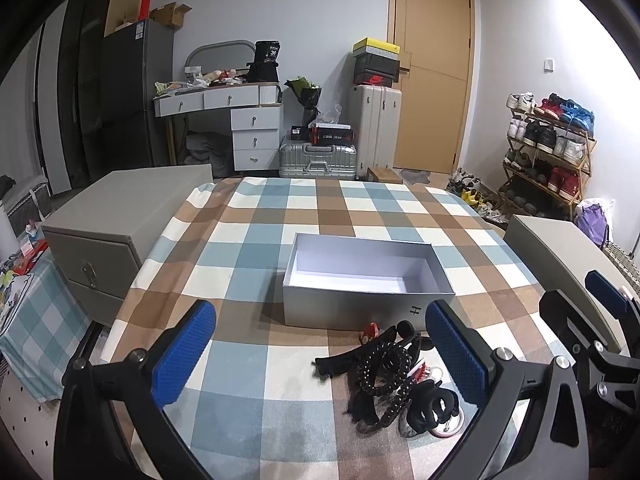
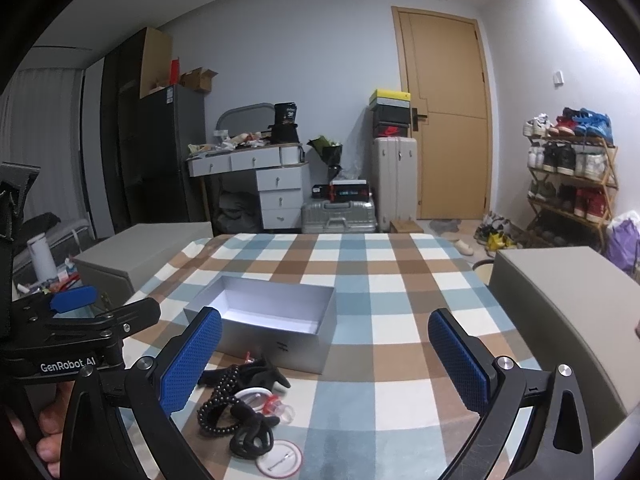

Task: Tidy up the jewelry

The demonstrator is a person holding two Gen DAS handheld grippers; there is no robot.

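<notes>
An open grey box with a white inside stands empty in the middle of the checked tablecloth. In front of it lies a pile of jewelry: a black bead bracelet, black hair clips, a small red piece and a round white badge. My left gripper is open, hovering just short of the pile with nothing between its blue pads. My right gripper is open too, to the right of the pile. The left gripper shows in the right wrist view, held by a hand.
Grey drawer cabinets flank the table, one on the left and one on the right. Beyond the table are a white desk, suitcases, a wooden door and a shoe rack.
</notes>
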